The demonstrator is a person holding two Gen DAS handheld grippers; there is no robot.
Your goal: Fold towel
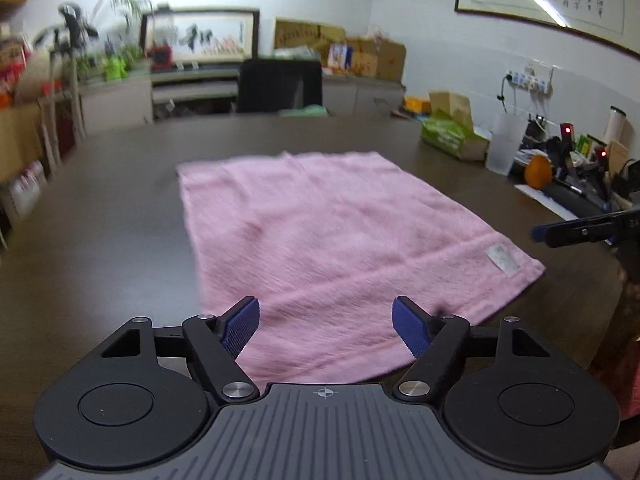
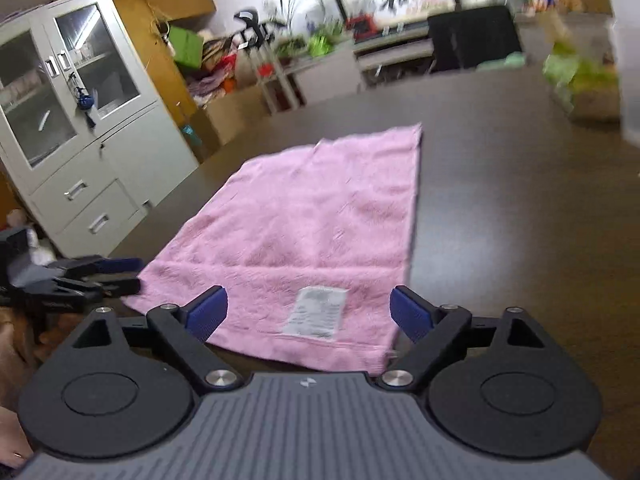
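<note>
A pink towel [image 1: 320,232] lies flat on the dark brown table [image 1: 100,220], folded into a rectangle, with a white label [image 1: 502,258] near its right front corner. My left gripper [image 1: 324,316] is open and hovers over the towel's near edge, towards the left corner, with nothing pinched between its blue pads. In the right wrist view the towel [image 2: 320,220] stretches away and its label [image 2: 316,312] sits between the fingers of my open right gripper [image 2: 308,304], above the near right corner. Each gripper shows at the edge of the other's view: the right gripper [image 1: 580,232] and the left gripper [image 2: 100,276].
At the table's right stand a green tissue box [image 1: 452,136], a translucent cup [image 1: 504,148], an orange [image 1: 538,172] and desk clutter. A black chair [image 1: 280,84] stands behind the far edge. A grey cabinet [image 2: 80,120] is off to the left.
</note>
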